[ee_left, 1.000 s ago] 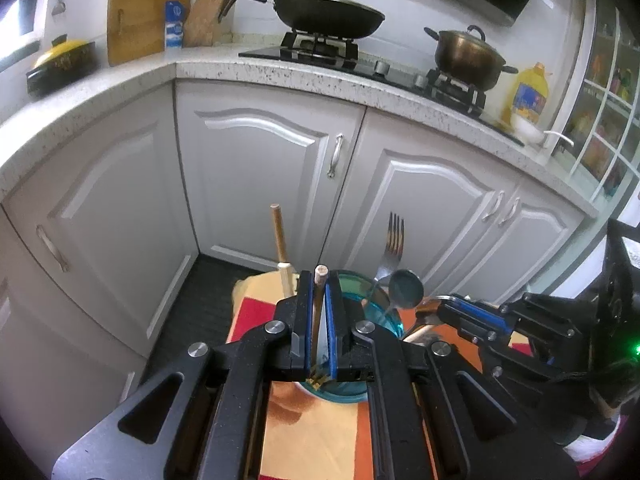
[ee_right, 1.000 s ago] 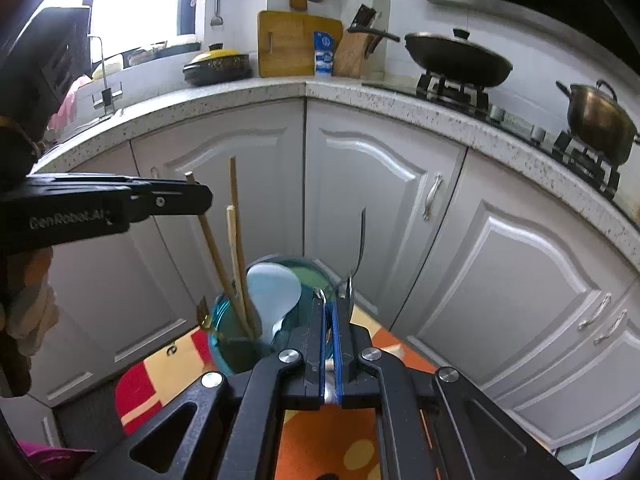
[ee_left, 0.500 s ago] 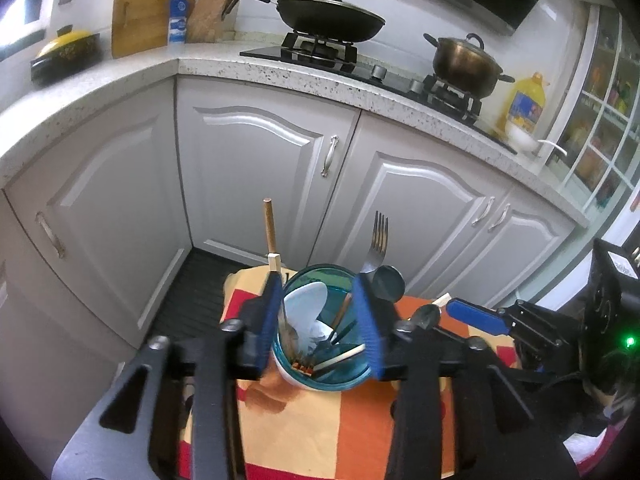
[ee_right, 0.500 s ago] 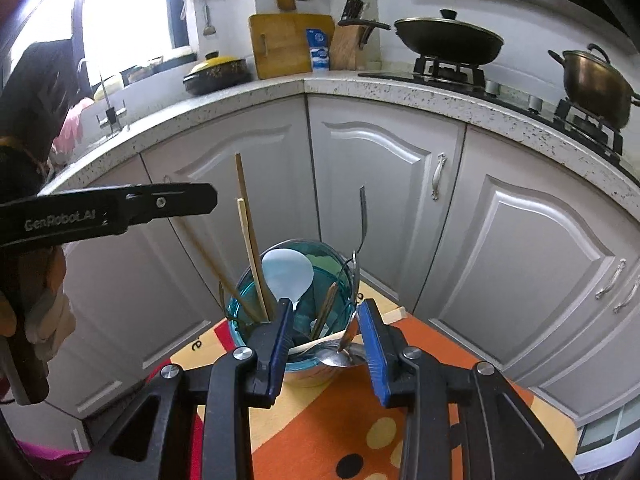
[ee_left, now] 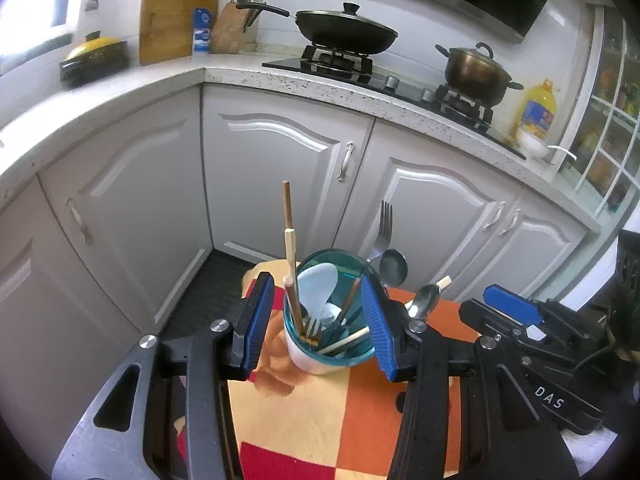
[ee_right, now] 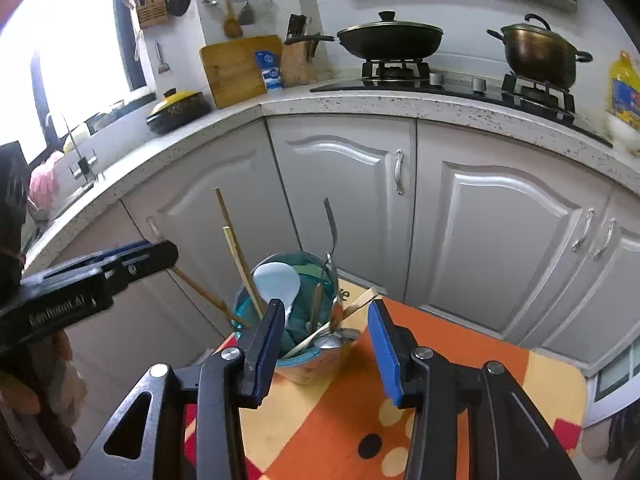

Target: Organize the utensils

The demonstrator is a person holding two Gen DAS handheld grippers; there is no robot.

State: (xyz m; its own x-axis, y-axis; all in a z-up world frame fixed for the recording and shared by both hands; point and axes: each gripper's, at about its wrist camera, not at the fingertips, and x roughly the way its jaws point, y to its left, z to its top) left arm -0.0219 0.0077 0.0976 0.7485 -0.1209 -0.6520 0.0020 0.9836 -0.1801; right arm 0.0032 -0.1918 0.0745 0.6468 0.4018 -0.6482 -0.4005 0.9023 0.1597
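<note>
Two runs of pale grey cabinets [ee_left: 276,168] fill most of both views, meeting in a corner under a speckled white counter [ee_left: 344,94]. On that counter, toward 12 o'clock, a black wok [ee_left: 346,34] sits lidded on the hob, a bronze pot [ee_left: 474,74] on the burner toward 1 o'clock, and a wooden cutting board [ee_left: 174,24] leans against the wall at 11 o'clock beside a knife block [ee_left: 230,32]. A yellow oil bottle [ee_left: 538,110] stands at the counter's far right end.

Lower down, the tabletop [ee_left: 320,412] is covered with a cloth in orange, yellow and red patches (black and cream dots show in the right wrist view). On its far edge stands the teal cup [ee_left: 330,350], translucent, with a white base. It holds the utensils: wooden chopsticks [ee_left: 289,232] upright at 12 o'clock, a pale blue spoon [ee_left: 318,284] with its bowl up, a fork [ee_left: 385,224] rising at 1 o'clock with tines up, and a metal ladle [ee_left: 394,266] just beside it. A metal spoon [ee_right: 338,338] and a pale chopstick [ee_right: 358,302] lean over the rim toward 3 o'clock.

Left tool [ee_left: 318,322] is spread wide, one blue pad either side of the cup, gripping nothing. Right tool [ee_right: 326,340] is likewise parted and empty, just short of the cup.
</note>
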